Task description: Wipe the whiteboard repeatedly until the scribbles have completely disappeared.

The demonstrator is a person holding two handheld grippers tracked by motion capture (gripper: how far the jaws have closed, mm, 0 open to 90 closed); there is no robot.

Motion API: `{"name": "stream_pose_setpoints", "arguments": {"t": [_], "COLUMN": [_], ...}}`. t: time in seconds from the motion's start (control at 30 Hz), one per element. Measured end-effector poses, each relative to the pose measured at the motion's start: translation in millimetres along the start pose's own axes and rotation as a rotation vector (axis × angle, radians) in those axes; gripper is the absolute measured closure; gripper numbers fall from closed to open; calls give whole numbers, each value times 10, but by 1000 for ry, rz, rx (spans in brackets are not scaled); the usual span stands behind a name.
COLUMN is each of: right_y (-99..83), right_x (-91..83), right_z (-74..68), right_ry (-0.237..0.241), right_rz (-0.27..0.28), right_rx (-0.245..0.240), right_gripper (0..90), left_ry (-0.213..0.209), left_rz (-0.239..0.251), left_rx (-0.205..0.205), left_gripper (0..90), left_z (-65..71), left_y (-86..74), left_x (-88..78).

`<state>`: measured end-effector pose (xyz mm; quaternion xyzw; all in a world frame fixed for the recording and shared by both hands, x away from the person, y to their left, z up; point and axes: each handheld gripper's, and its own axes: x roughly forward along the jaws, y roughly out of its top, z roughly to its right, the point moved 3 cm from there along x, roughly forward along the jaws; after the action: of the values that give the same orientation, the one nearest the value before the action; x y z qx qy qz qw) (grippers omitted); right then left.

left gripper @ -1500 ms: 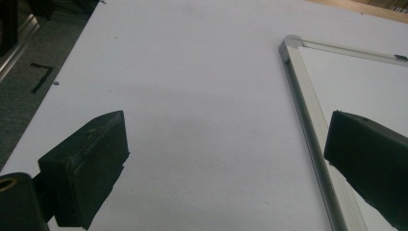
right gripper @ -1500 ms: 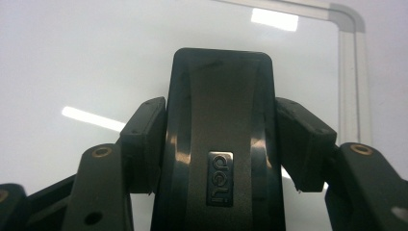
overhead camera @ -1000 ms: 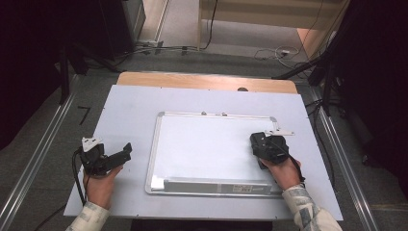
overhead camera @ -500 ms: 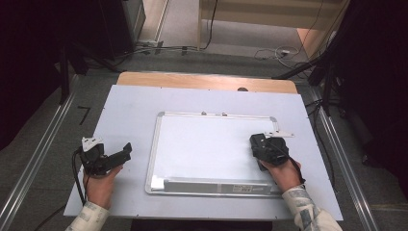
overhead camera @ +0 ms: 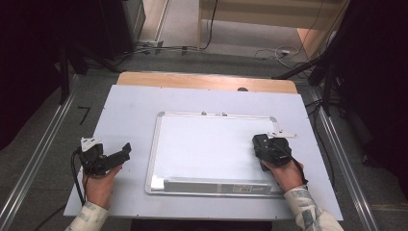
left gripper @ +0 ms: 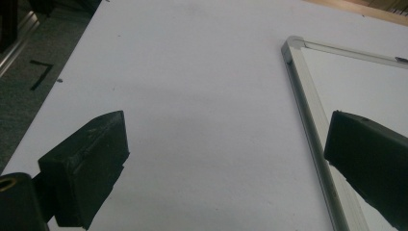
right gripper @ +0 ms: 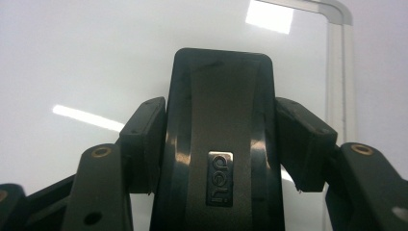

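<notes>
Nothing has moved: right gripper (overhead camera: 262, 147) stays clamped on the black eraser (right gripper: 219, 139) near the whiteboard's (overhead camera: 211, 144) right edge; left gripper (overhead camera: 126, 150) remains spread wide beside its left edge.

White rectangular whiteboard (overhead camera: 211, 147) with silver metal frame; pale grey table sheet (overhead camera: 125, 110); glossy black plastic eraser (right gripper: 220, 139) with silver "deli" badge; black grippers.
</notes>
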<state>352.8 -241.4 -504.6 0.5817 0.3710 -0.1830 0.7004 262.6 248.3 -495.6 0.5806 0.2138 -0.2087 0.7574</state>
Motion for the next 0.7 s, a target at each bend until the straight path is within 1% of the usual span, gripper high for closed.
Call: {"name": "stream_pose_setpoints", "arguments": {"t": [0.07, 0.13, 0.23, 0.3, 0.37, 0.4, 0.43, 0.5, 0.53, 0.6, 0.7], "right_y": [15, 46, 79, 63, 21, 4, -5, -7, -1, 22, 88], "right_x": [14, 47, 81, 65, 27, 11, 1, -2, 2, 23, 84], "right_z": [-45, -47, 26, 73, 93, 85, 68, -1, -45, -113, -124], "right_ry": [7, 5, -8, -18, -21, -22, -24, -3, 6, 17, 19], "right_rz": [4, 12, 15, 11, 10, 9, 7, 5, 7, 9, 10], "right_rx": [-12, -17, -1, 9, 5, 8, 0, -6, -20, -33, -28], "right_gripper": [374, 373, 372, 372, 372, 372, 372, 372, 372, 372, 370], "left_ry": [0, 0, 1, 1, 2, 0, 0, -2, -3, -2, 2], "left_rz": [1, -1, 1, 3, 2, 1, -1, -3, -2, 1, -3], "left_rx": [1, 5, 2, -6, -11, -12, -14, -8, -7, -5, -5], "left_gripper": [19, 19, 19, 19, 19, 19, 19, 19, 19, 19, 19], "left_z": [13, 16, 5, -13, -31, -34, -29, -17, -7, 0, 1], "left_y": [2, 0, -4, -5, -3, -1, 0, 0, 0, 2, -3], "left_x": [3, 4, -8, -12, -6, -2, 3, 4, 1, -4, 2]}}
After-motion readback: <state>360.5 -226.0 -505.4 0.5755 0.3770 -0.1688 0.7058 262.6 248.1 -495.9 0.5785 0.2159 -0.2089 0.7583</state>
